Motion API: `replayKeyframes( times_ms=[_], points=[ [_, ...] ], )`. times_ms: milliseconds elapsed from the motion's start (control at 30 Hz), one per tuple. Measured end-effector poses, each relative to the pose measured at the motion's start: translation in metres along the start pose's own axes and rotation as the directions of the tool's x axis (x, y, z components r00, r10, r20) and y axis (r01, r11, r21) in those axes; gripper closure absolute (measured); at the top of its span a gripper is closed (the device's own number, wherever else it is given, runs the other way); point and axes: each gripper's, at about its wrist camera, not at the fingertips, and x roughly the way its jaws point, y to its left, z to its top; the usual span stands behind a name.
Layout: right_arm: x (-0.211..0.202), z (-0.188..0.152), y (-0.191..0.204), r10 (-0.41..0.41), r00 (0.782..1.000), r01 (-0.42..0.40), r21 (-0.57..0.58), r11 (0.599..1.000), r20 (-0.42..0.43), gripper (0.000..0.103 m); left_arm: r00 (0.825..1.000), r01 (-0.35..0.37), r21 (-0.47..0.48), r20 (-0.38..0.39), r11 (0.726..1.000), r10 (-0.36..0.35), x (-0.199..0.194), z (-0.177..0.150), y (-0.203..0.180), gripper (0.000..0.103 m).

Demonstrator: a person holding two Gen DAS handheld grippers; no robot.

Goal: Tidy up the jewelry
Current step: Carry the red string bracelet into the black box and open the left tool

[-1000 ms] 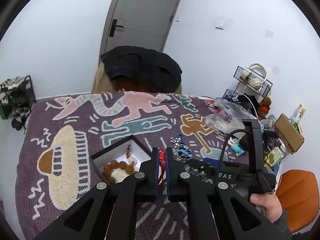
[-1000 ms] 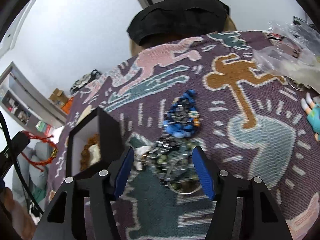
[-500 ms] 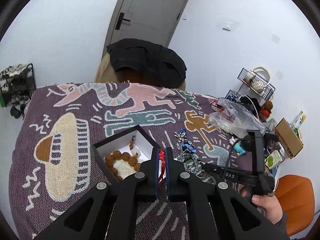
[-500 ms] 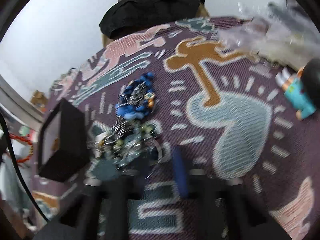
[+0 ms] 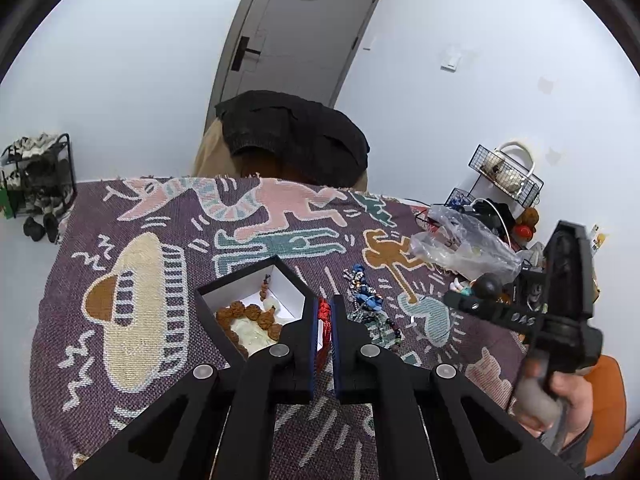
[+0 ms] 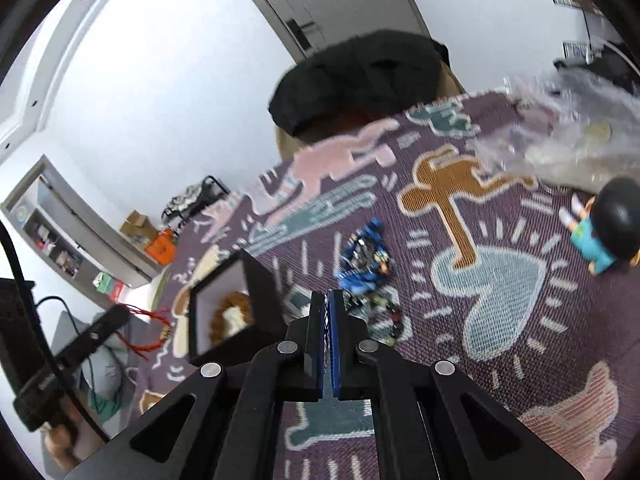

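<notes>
1. The left tongs (image 5: 325, 312) are clamped on a red cord bracelet (image 5: 323, 314), held just above the near right corner of the black box (image 5: 256, 276).
2. That box sits open on the patterned cloth (image 5: 140, 320) over the desk, with brown beads (image 5: 248, 314) and something pale lying on its white lining.
3. The right tongs (image 6: 329, 304) are pressed together; whether they pinch anything I cannot tell.
4. Just beyond their tips lies the jewelry pile (image 6: 366, 280), blue pieces on top and darker beads nearer.
5. A small doll (image 6: 604, 228) lies to the right, near a clear plastic bag (image 6: 568, 136).
</notes>
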Motion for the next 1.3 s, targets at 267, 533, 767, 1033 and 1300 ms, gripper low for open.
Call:
replayKeyframes(
  times_ms=[267, 533, 767, 1033, 1300],
  points=[
    [-0.021, 0.006, 0.021, 0.021, 0.999, -0.02, -0.03, 0.999, 0.036, 0.099, 0.997, -0.071, -0.02, -0.013, 0.997, 0.07, 0.015, 0.004, 0.02, 0.097],
    [-0.009, 0.018, 0.048, 0.034, 0.999, -0.032, -0.057, 0.998, 0.041, 0.099, 0.996, -0.082, -0.041, -0.049, 0.996, 0.08, 0.046, 0.01, 0.034, 0.097],
    [0.023, 0.023, 0.073, 0.05, 0.999, -0.049, -0.081, 0.995, 0.003, 0.099, 0.984, -0.103, -0.075, -0.153, 0.992, 0.091, 0.069, 0.008, 0.047, 0.079],
    [0.057, 0.018, 0.099, 0.074, 0.996, -0.079, -0.118, 0.99, -0.053, 0.099, 0.988, -0.142, -0.115, -0.084, 0.983, 0.133, 0.039, 0.0, 0.073, 0.03],
    [0.07, 0.011, 0.119, 0.137, 0.985, -0.152, -0.155, 0.976, -0.103, 0.057, 0.986, -0.164, -0.125, -0.062, 0.978, 0.158, 0.017, 0.002, 0.084, 0.03]
  ],
)
